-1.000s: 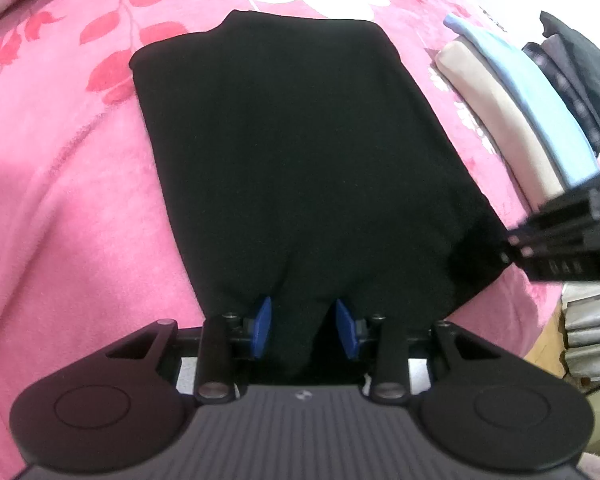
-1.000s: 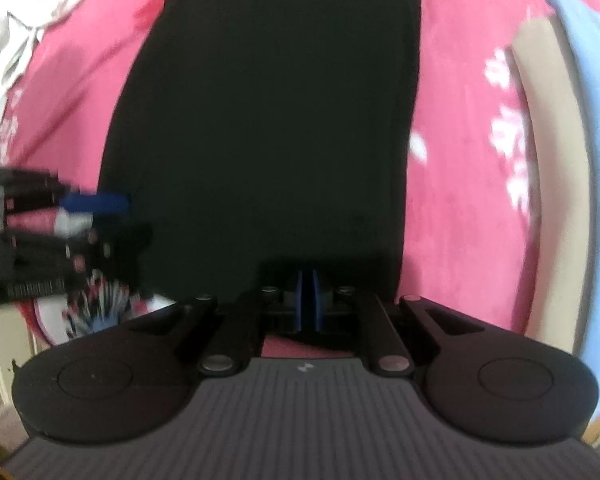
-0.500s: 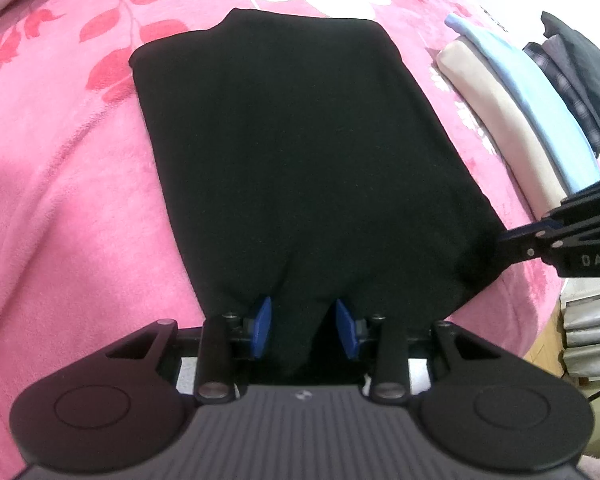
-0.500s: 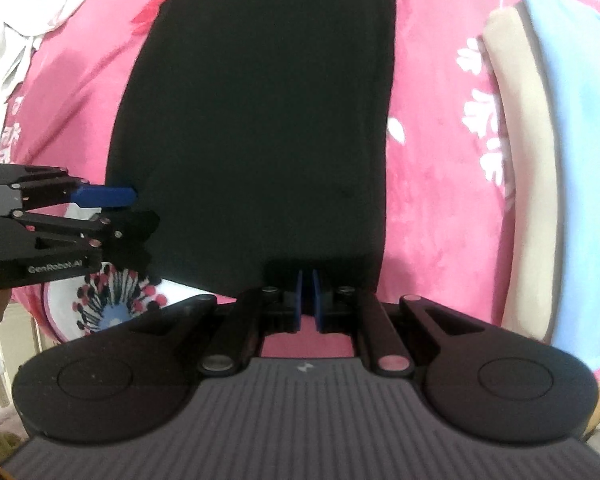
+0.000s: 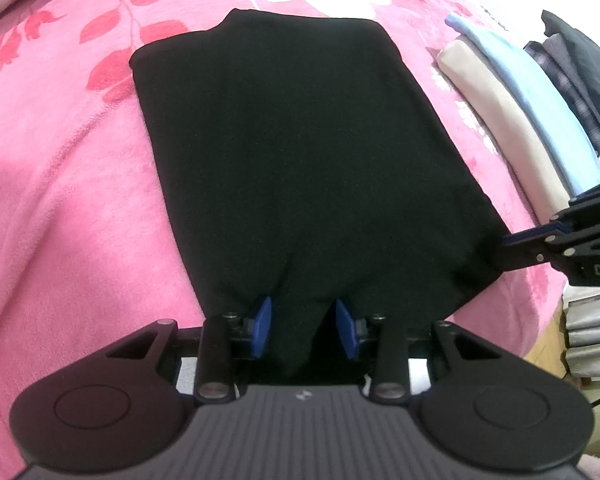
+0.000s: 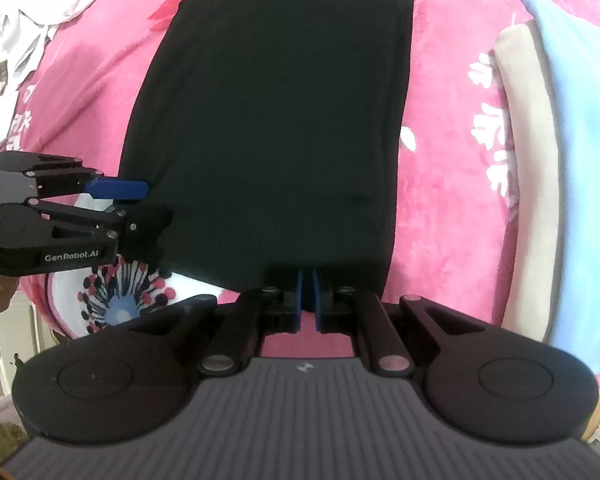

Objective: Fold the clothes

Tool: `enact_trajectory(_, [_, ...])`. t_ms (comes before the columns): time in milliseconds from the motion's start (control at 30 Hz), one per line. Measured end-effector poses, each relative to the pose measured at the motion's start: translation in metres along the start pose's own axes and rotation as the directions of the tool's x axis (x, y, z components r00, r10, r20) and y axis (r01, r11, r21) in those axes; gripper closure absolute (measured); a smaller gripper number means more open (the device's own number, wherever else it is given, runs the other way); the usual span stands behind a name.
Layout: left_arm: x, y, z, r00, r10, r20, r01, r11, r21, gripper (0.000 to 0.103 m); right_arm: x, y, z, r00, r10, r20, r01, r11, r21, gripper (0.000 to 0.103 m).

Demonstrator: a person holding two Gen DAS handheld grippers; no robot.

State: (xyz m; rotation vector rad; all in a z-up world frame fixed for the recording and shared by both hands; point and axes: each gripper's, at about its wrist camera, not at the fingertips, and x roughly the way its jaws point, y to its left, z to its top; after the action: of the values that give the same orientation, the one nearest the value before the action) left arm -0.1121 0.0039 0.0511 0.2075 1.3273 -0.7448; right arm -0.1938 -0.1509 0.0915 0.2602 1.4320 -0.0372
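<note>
On the pink blanket (image 5: pixel 60 184) we list one black garment (image 5: pixel 300 160) lying flat, its near edge bunched between our left gripper's (image 5: pixel 305 330) part-open pads and pinched in our right gripper's (image 6: pixel 308 300) nearly closed pads.

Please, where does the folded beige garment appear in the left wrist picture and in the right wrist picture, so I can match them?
Left wrist view: the beige garment lies at the right, beside the light blue garment, right of the black garment.
Right wrist view: the beige garment is a long strip near the right edge, left of the light blue garment.
Shared landmark: the black garment on the pink blanket.
</note>
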Motion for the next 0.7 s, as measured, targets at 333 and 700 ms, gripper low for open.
enact_trajectory(333, [0.000,-0.002,0.001,1.000,0.009,-0.001,-0.009,1.000,0.007,0.065,-0.012,0.000,0.003,0.998,-0.022,0.051,0.023,0.999,-0.030,0.099])
enact_trajectory(700, [0.003,-0.007,0.001,1.000,0.025,0.003,-0.025,1.000,0.013,0.065,-0.004,0.000,0.021,0.993,-0.017,0.114,0.023,0.999,-0.044,0.099])
